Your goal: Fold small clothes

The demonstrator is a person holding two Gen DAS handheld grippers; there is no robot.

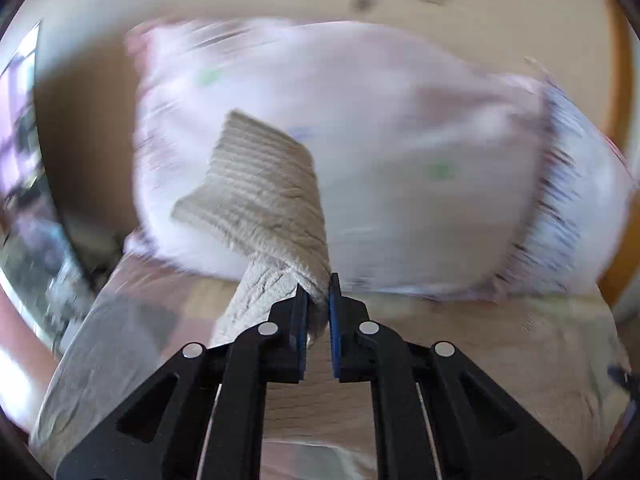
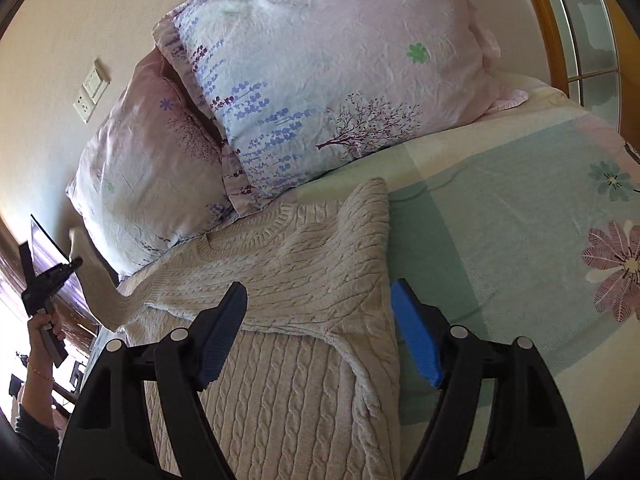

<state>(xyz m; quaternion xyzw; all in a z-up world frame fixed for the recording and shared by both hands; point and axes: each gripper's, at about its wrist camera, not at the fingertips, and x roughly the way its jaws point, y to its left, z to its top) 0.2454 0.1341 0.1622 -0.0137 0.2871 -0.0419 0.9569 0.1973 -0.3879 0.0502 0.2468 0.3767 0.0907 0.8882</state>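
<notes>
A cream cable-knit sweater (image 2: pixel 288 312) lies on the bed, its right sleeve folded across the chest. My right gripper (image 2: pixel 318 320) is open and hovers just above the sweater's right side, holding nothing. My left gripper (image 1: pixel 319 292) is shut on the cuff end of the sweater's left sleeve (image 1: pixel 264 184) and holds it in the air in front of the pillows; the view behind is motion-blurred. In the right wrist view the left gripper (image 2: pixel 74 264) shows at the far left with the lifted sleeve (image 2: pixel 100 288) stretched from it to the sweater.
Two floral pillows (image 2: pixel 328 80) lean against the wall at the head of the bed. The bedsheet (image 2: pixel 500 208) is green and cream with flowers. A wooden window frame (image 2: pixel 544 20) is at the right. Wall switches (image 2: pixel 90 88) are on the left.
</notes>
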